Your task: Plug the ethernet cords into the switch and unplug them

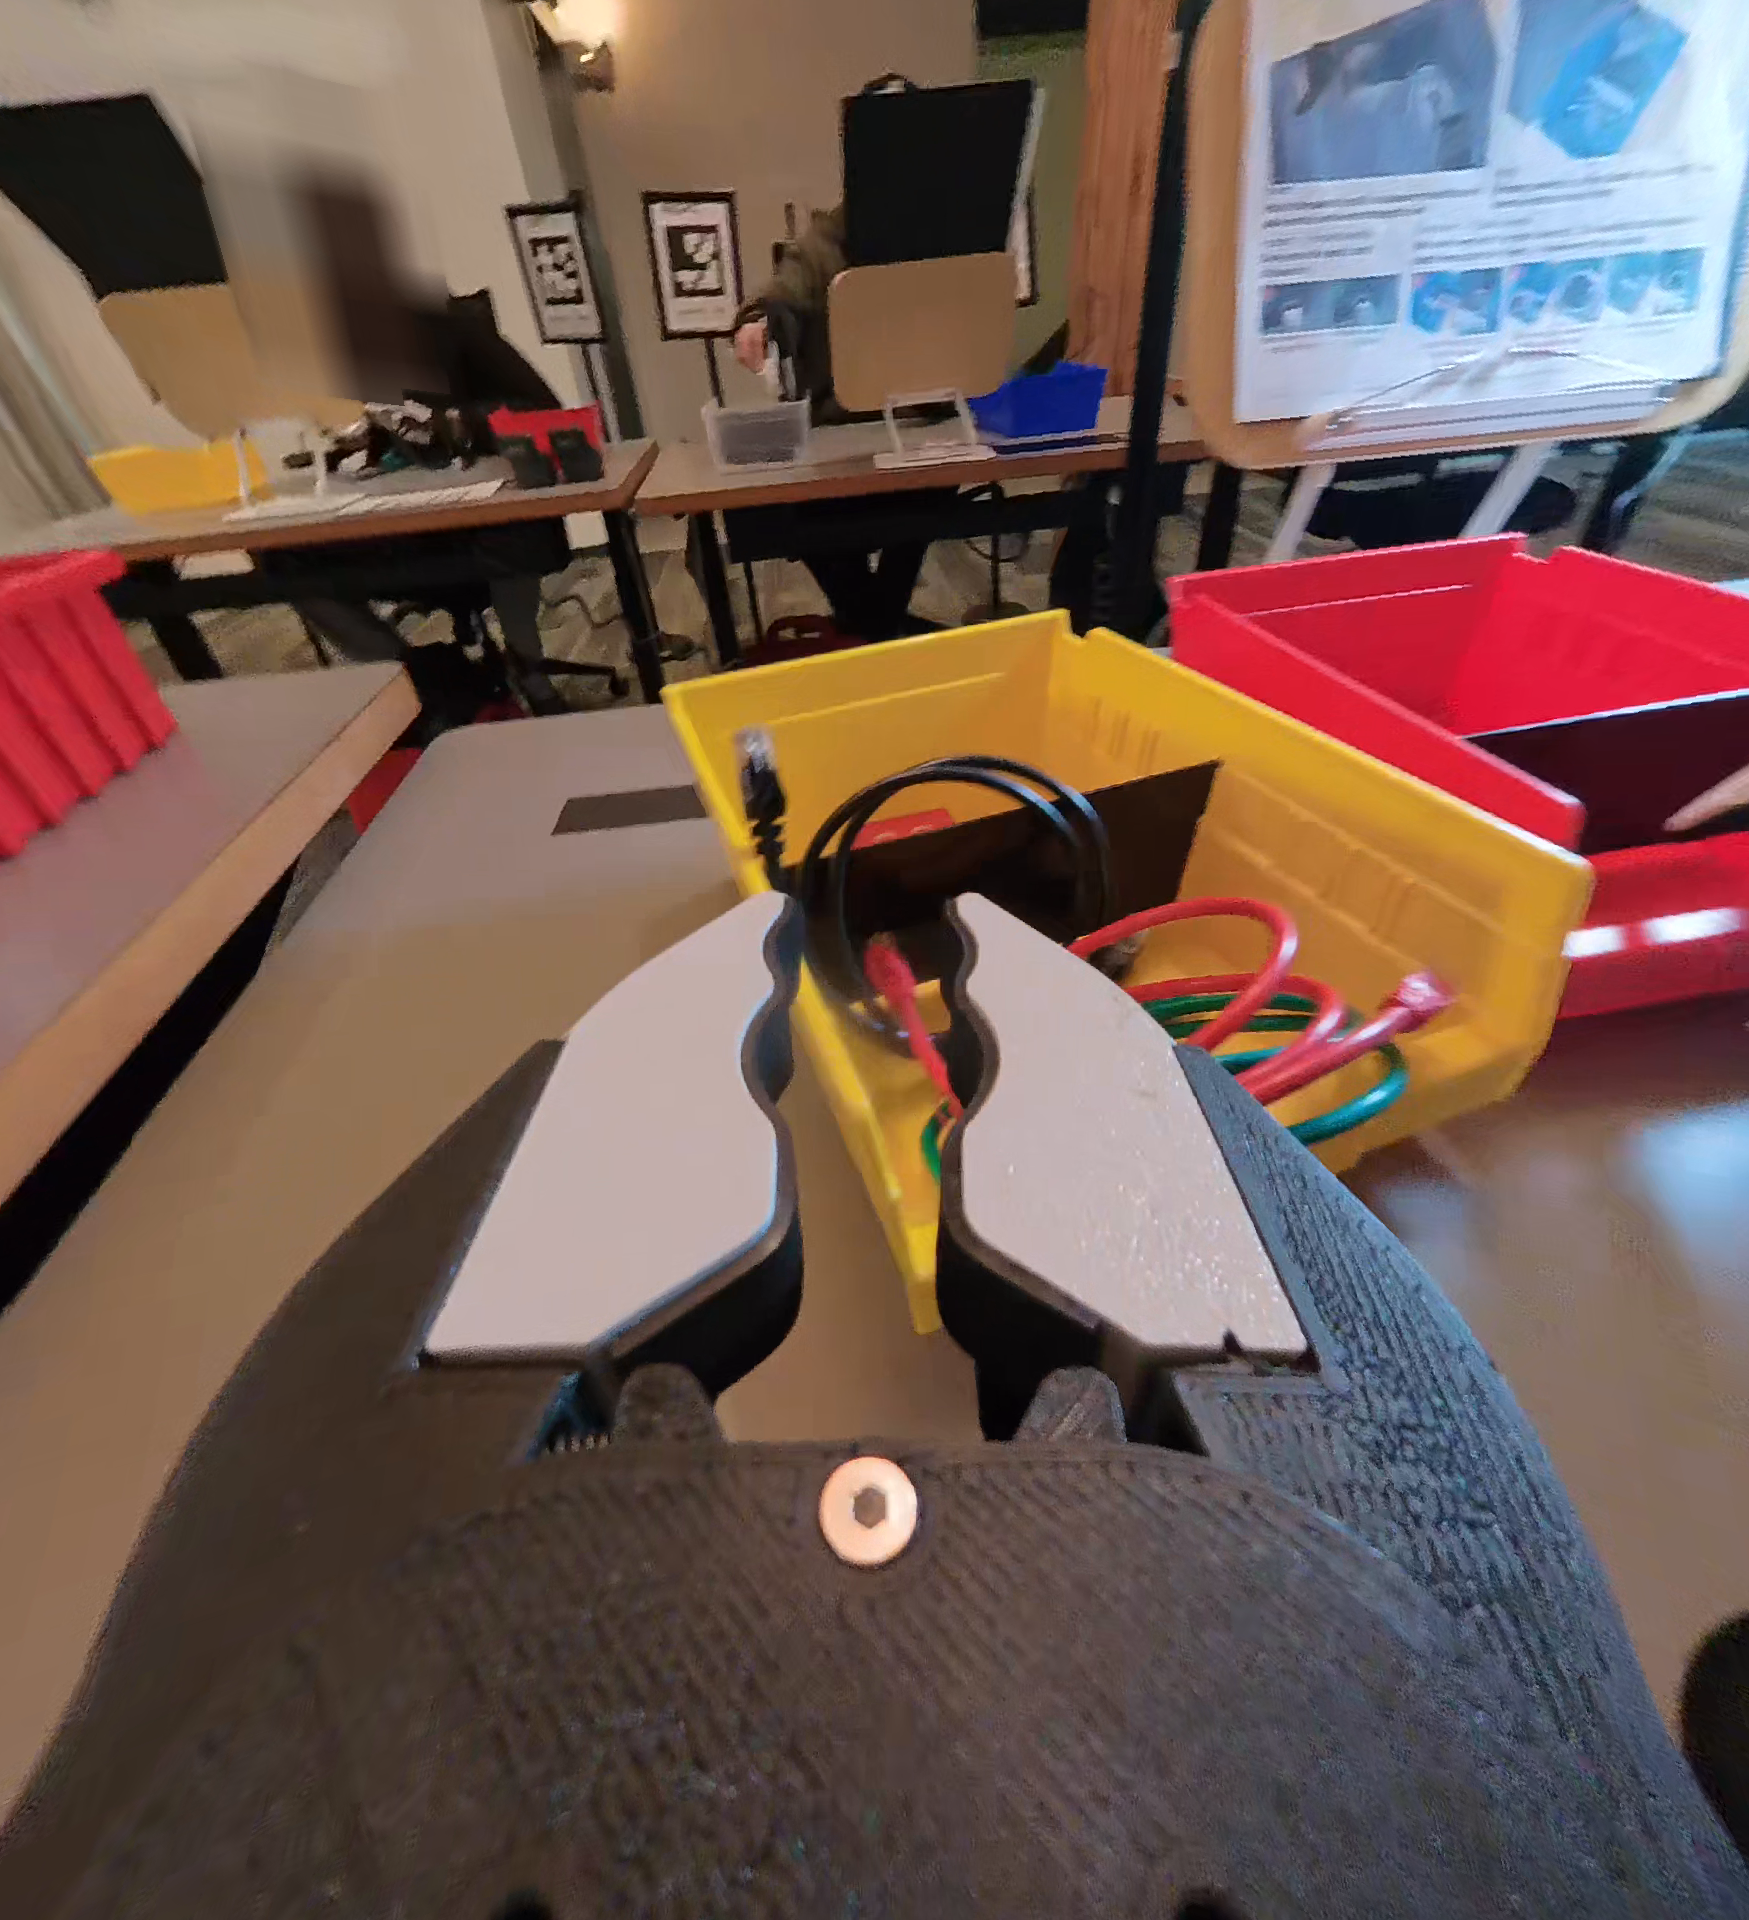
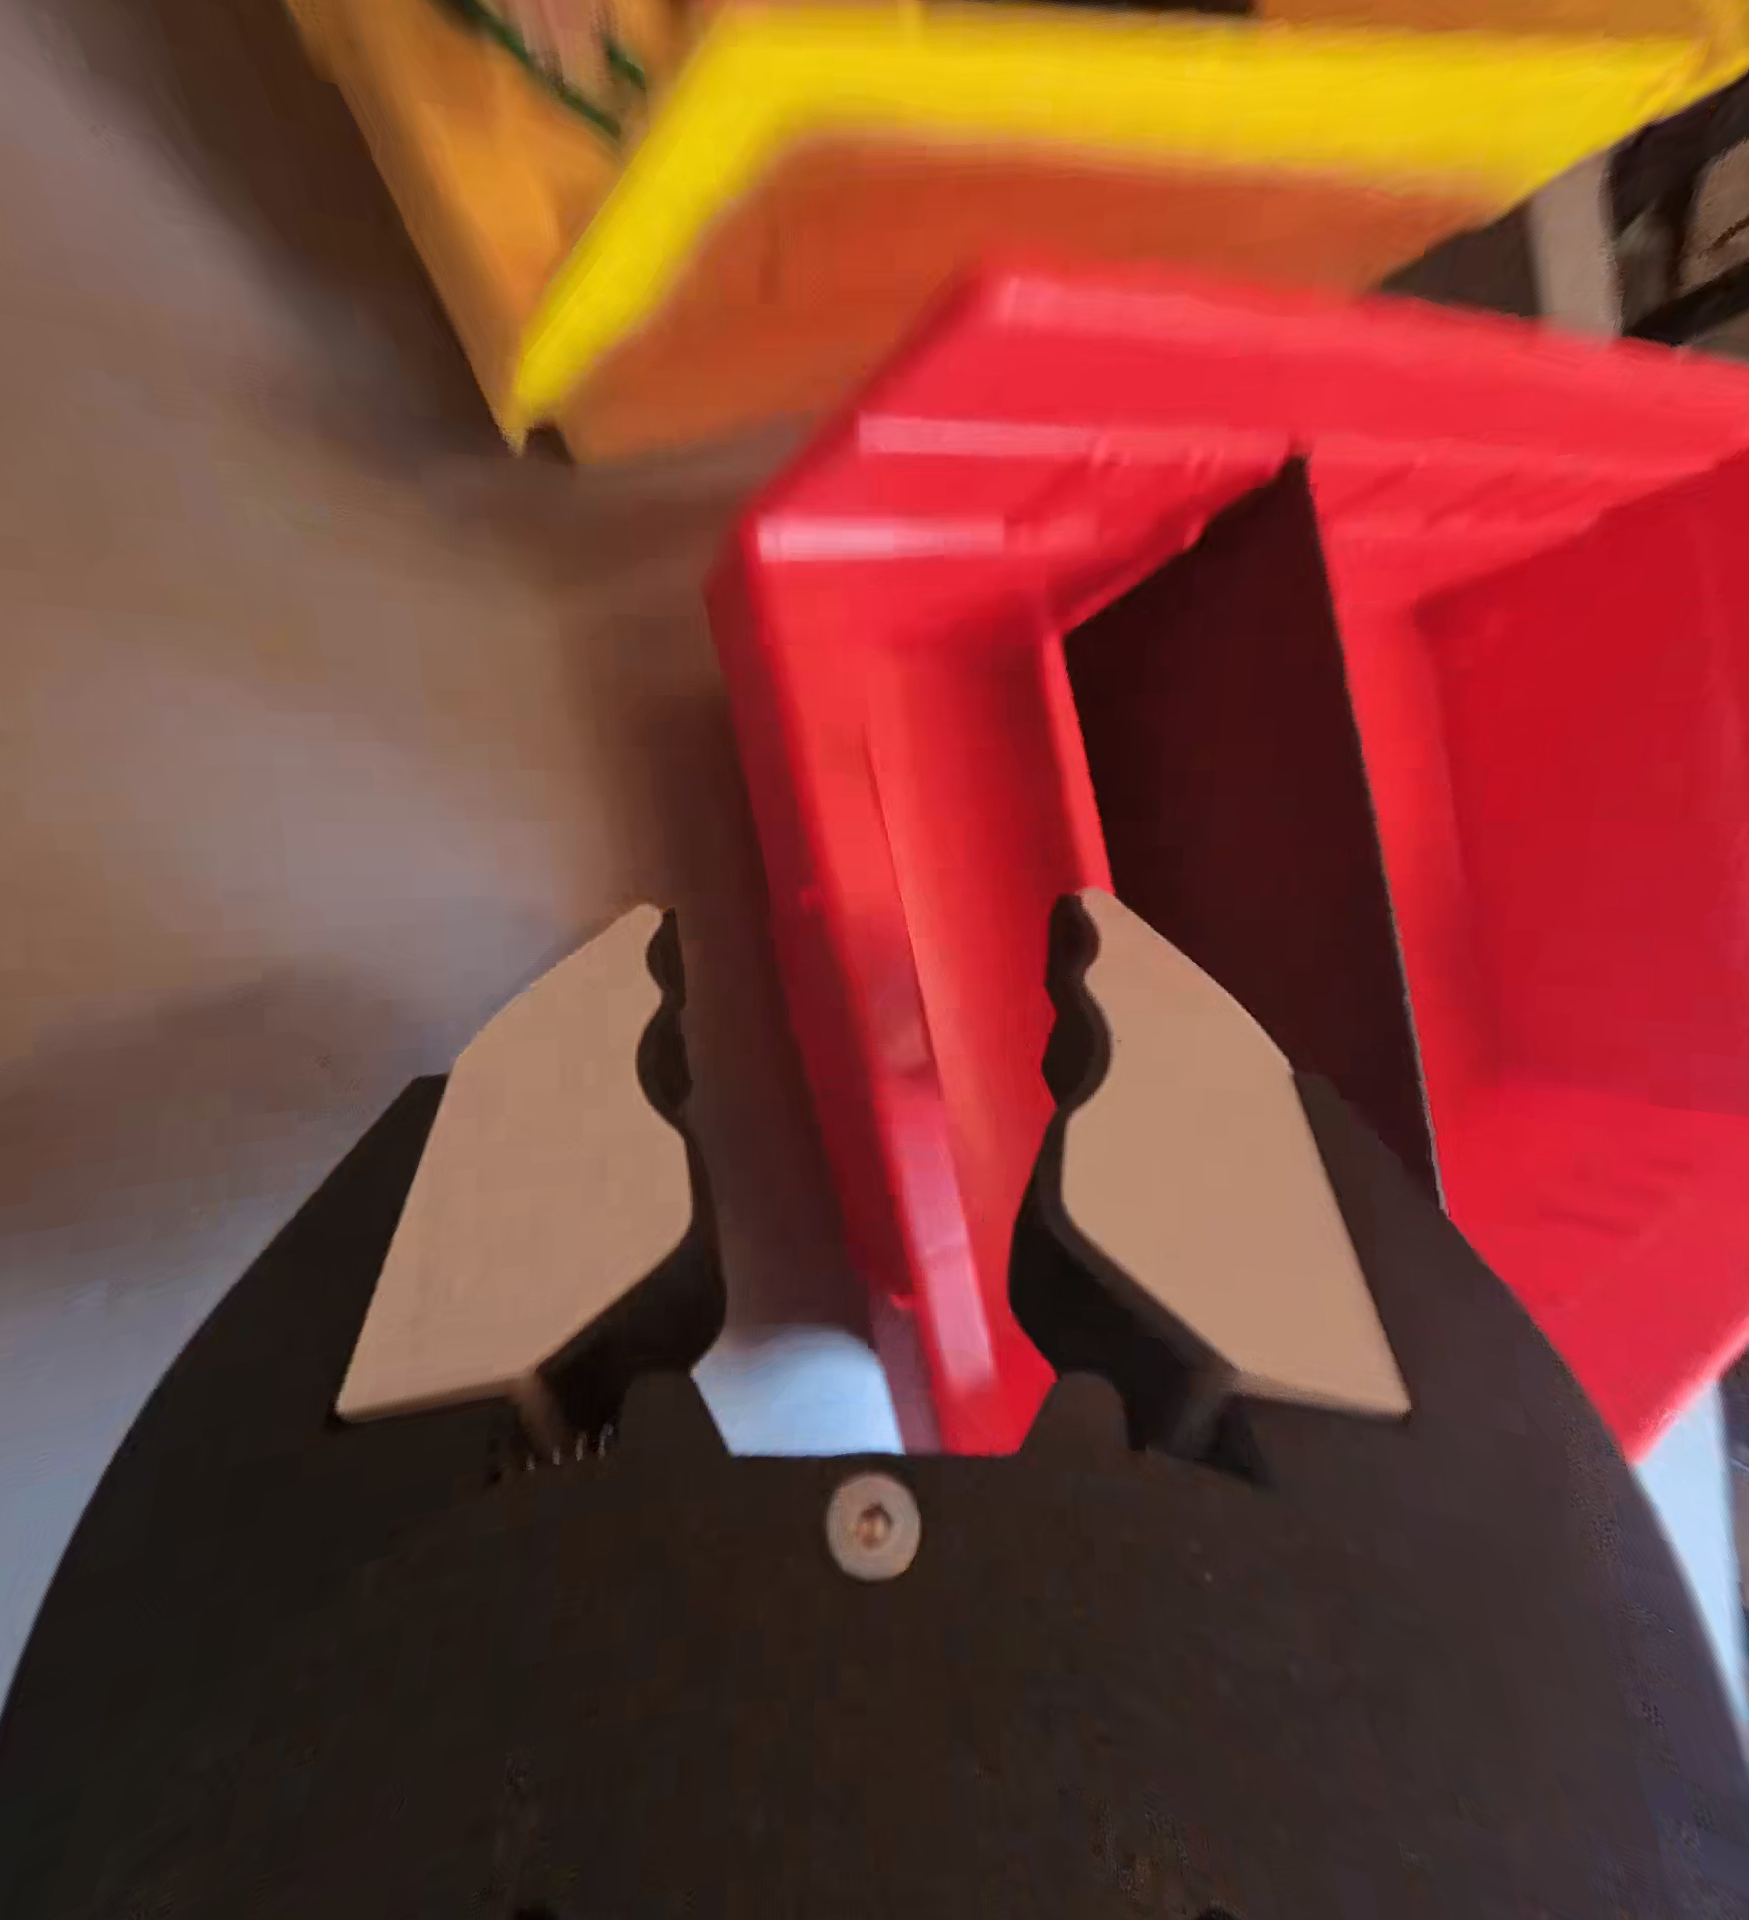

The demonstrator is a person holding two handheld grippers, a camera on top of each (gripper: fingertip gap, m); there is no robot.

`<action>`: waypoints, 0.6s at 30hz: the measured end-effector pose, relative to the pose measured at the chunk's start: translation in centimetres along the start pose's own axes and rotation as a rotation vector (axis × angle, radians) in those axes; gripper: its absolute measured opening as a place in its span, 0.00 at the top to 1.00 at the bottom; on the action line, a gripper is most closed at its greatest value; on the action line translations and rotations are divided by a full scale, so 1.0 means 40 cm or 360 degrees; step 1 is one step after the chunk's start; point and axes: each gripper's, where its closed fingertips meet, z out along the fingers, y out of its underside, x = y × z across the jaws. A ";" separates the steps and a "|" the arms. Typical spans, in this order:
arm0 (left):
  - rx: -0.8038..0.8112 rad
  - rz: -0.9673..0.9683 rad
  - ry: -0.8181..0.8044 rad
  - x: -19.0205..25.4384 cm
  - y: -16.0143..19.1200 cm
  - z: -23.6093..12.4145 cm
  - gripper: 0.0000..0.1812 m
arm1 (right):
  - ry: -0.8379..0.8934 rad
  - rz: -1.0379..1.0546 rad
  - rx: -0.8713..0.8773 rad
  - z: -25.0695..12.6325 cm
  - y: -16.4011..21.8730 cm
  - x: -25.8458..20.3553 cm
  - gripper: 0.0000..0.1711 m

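A yellow bin (image 1: 1369, 883) on the brown table holds coiled ethernet cords: a black cord (image 1: 953, 774) with its plug (image 1: 756, 753) sticking up, a red cord (image 1: 1265, 935) and a green cord (image 1: 1369, 1101). I cannot make out a switch. My left gripper (image 1: 870, 914) is open and empty, just in front of the bin's near corner, pointing at the cords. My right gripper (image 2: 870, 914) is open, and its jaws straddle the side wall of a red bin (image 2: 1576, 831). The right wrist view is blurred by motion; the yellow bin (image 2: 1057, 208) lies beyond.
The red bin (image 1: 1369, 665) stands right of the yellow one, with a black divider (image 1: 1628, 758) inside. A red crate (image 1: 18, 707) sits on the neighbouring table at left. A poster board (image 1: 1472, 208) stands behind. People sit at far tables (image 1: 382, 509). The tips of one gripper are about 30 cm away from the tips of the other.
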 end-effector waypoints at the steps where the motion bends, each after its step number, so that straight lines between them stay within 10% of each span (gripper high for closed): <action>1: -0.0004 0.0030 0.0056 0.024 -0.018 -0.006 0.85 | -0.0035 -0.0060 -0.0102 0.019 0.029 0.004 0.60; 5: -0.0050 0.0042 0.0312 0.138 -0.050 -0.013 0.77 | -0.0185 -0.0098 -0.0154 0.067 0.058 -0.011 0.80; 18: -0.0251 0.0159 0.0594 0.294 0.066 0.028 0.70 | 0.0072 -0.0018 -0.0154 -0.159 0.330 -0.043 0.82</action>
